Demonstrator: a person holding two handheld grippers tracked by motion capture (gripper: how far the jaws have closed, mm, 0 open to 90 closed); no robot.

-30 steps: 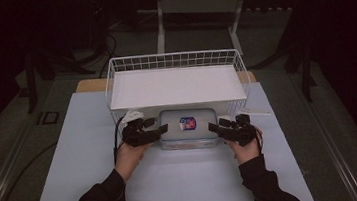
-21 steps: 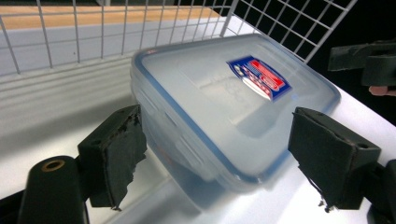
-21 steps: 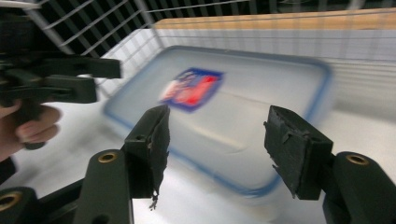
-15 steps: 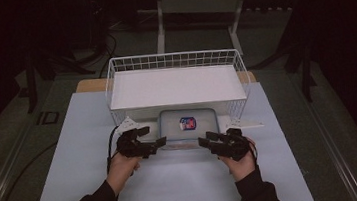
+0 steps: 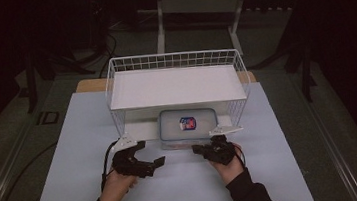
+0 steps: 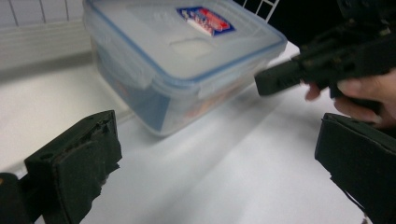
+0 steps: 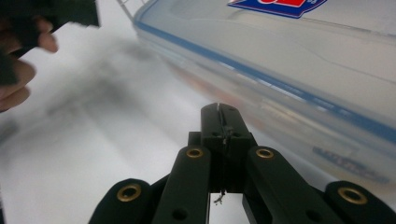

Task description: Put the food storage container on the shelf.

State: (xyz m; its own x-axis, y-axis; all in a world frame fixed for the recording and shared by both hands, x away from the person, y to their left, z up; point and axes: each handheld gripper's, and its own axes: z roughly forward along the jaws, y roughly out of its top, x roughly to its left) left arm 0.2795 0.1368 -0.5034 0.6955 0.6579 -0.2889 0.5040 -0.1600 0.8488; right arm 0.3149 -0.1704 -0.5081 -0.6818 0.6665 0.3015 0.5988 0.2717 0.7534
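A clear plastic box (image 5: 188, 126) with a blue-rimmed lid and a red and blue label sits on the white table under the front of a white wire rack (image 5: 236, 59). In the left gripper view the box (image 6: 182, 60) lies ahead and to the left. My left gripper (image 5: 149, 153) (image 6: 215, 163) stands wide open just left of the box's front corner, holding nothing. My right gripper (image 5: 198, 150) (image 7: 219, 116) is shut and empty, with its tip close to the box's front wall (image 7: 303, 70). The right gripper (image 6: 322, 60) also shows in the left gripper view.
The wire rack carries a flat white shelf board (image 5: 175, 86) above the box. A white mat (image 5: 176, 196) covers the table between my hands and the front edge. A black cable (image 5: 103, 163) trails from the left gripper. Dark floor and stands lie beyond the table.
Both grippers have drawn back from the sides of the box toward the person and now sit in front of it. The box has not moved.
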